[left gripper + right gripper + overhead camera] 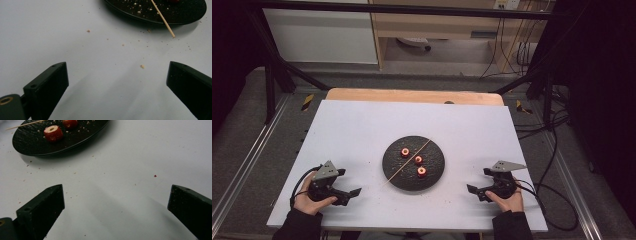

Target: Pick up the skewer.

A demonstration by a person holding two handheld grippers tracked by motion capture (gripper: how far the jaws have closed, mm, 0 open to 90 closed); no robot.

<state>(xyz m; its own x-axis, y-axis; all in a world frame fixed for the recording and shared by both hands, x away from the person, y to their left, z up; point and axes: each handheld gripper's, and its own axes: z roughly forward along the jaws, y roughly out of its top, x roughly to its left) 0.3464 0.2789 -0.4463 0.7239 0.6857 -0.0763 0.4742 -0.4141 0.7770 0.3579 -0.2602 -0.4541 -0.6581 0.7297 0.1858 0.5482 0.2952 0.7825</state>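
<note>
Item one: a dark round plate (392, 172) is being borne at the middle of a white table (362, 125), between the two grippers and well apart from each.

Item two: three red hollowed fruit pieces are being carried on the plate in a slanting row. The far piece (404, 152) is lying just left of a thin wooden skewer (409, 160); the middle piece (418, 159) and the near piece (422, 171) are lying just right of it. The skewer is being laid slantwise across the plate, its near end jutting past the rim onto the table. In the left gripper view that end (165, 21) is being shown over the plate's edge (140, 17).

Item three: the left gripper (353, 192) is being held low over the table at the near left. Its jaws are being kept wide apart with nothing between them.

Item four: the right gripper (473, 190) is being held low at the near right, jaws likewise spread wide and empty, pointed inward toward the plate.

Item five: crumbs (142, 66) are being shown scattered on the table near the plate.
</note>
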